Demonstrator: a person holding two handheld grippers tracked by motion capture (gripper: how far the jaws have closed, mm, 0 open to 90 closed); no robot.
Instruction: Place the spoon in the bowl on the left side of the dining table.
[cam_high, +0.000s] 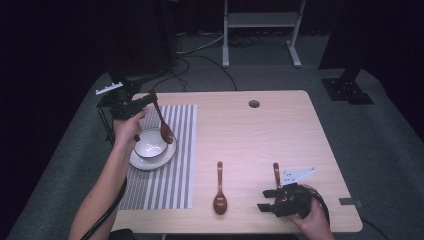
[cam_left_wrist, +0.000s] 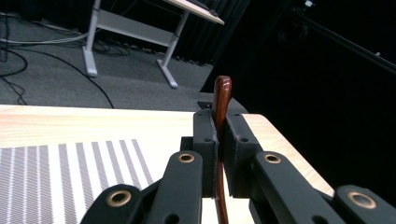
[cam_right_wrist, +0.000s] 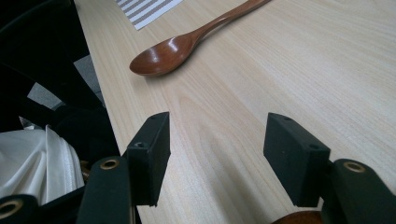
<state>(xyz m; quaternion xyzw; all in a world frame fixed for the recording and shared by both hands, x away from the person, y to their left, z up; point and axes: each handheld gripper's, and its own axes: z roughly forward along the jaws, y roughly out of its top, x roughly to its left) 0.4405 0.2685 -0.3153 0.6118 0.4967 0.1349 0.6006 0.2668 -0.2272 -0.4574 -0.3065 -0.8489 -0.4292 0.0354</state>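
Nearest the desk's (cam_high: 280, 125) front edge, the right gripper (cam_high: 266, 200) hovered with jaws wide — empty. At the far left corner, the left gripper (cam_high: 145, 101) clamped a brown spoon (cam_high: 162, 122) above the white bowl (cam_high: 150, 144) — another spoon (cam_high: 220, 190) lay mid-front.

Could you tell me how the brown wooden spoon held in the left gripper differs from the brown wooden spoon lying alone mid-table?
The held spoon is clamped by its handle in the shut left gripper; the mid-table spoon lies free. The held spoon hangs steeply, bowl down over the white bowl; the mid-table spoon lies flat on the bare wooden table. Both look like the same glossy brown design.
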